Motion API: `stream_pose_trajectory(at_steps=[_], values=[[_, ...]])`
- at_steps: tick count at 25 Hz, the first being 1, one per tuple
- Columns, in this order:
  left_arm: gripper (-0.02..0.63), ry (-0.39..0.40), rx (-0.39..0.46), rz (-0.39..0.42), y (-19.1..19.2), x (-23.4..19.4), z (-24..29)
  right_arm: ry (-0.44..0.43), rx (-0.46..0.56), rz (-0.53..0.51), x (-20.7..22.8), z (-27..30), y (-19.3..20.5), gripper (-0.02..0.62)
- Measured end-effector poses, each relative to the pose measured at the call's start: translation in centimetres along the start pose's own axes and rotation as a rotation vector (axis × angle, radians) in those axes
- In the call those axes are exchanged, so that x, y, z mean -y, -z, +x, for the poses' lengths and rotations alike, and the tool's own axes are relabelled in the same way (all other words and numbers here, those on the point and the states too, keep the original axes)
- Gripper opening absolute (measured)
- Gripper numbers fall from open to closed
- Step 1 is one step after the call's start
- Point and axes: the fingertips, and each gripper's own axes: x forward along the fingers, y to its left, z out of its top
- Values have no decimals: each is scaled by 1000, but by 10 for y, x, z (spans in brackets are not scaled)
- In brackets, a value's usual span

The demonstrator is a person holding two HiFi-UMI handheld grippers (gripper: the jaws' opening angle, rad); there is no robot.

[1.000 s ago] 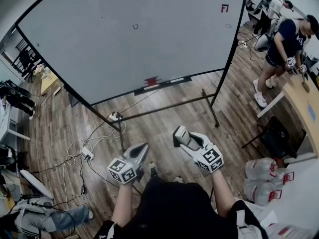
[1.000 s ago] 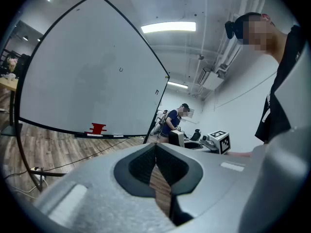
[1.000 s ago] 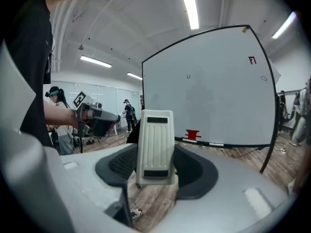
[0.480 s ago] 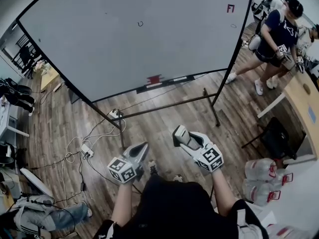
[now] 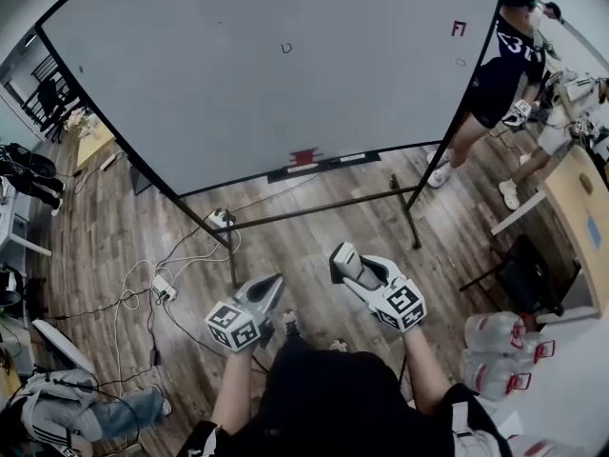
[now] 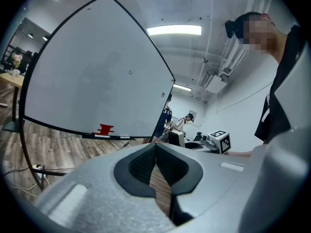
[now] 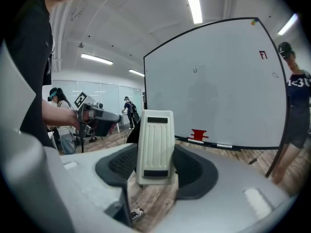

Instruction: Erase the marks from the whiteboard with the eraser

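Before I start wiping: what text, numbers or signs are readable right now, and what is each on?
Red mark, whiteboard upper right: "F" plus an unclear stroke.
Small dark mark, board's upper middle: like "U".
Oval loop, board's right edge: like "O".
Bystander's shirt: white print, "3" likely, rest unclear.
Eraser: no print.

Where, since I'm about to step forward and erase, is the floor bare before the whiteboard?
Bare wood floor lies straight ahead, up to the crossbar of the whiteboard stand. Crowded: cables and a power strip trail left of the stand's leg; a black chair and water jugs sit to the right; a person stands by the board's right edge.
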Motion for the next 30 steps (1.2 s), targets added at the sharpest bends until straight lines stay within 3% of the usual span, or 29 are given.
stream_pose_trajectory(at_steps=[15, 30], values=[[12, -1, 20, -28, -39, -100, -13, 38, -18, 4, 10, 92, -40, 239], [11, 77, -12, -32, -71, -187, 4, 107, -16, 67, 28, 172, -62, 239]])
